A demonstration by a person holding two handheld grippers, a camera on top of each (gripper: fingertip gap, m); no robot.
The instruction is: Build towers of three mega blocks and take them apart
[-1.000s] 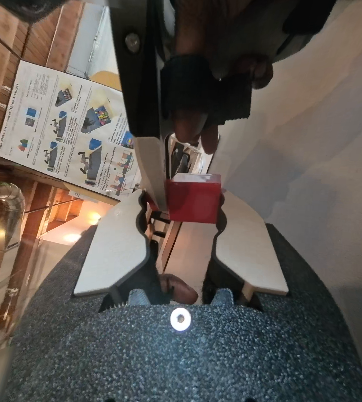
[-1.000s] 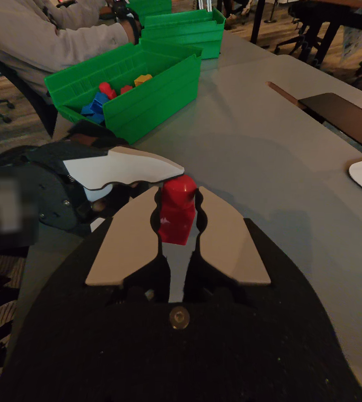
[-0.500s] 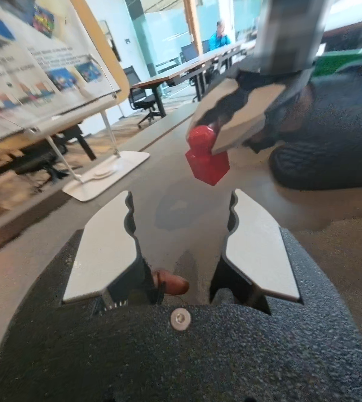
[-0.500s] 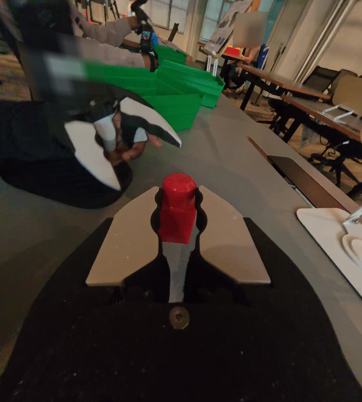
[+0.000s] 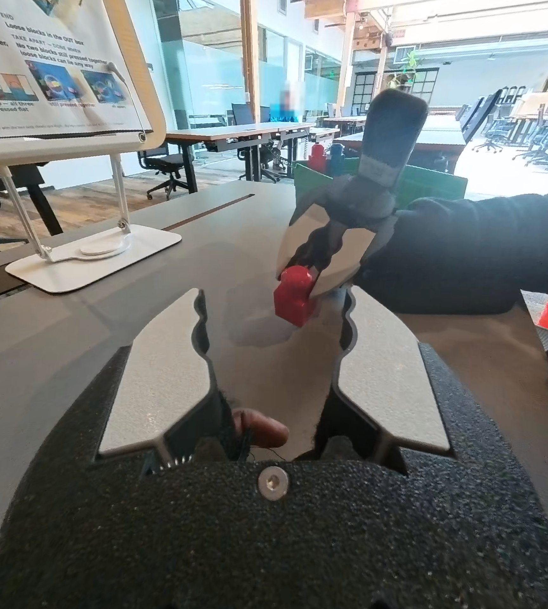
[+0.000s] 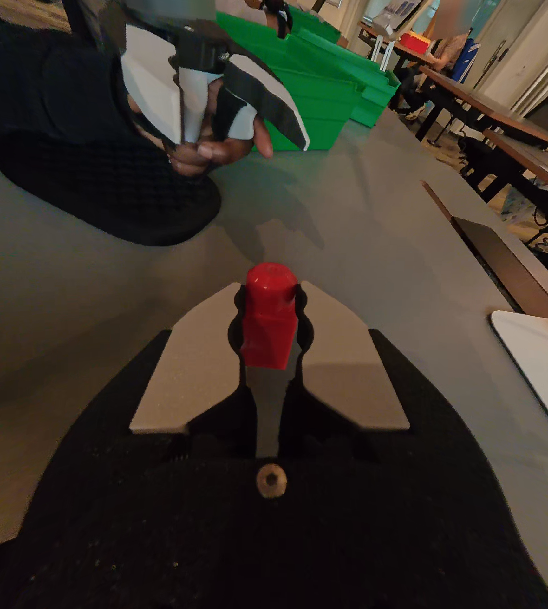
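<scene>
Here, red block [image 6: 267,324] pinched in right gripper [image 6: 268,298], stud forward, left gripper [image 5: 274,308] spread, empty, just beside it.

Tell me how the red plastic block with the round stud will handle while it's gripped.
The red plastic block with the round stud looks rigid: its edges stay crisp between the shut right claw. It is probably light, since it hangs tilted above the grey table from that pinch alone. Its glossy faces may slip, though the claw's notched fingers should help.
</scene>
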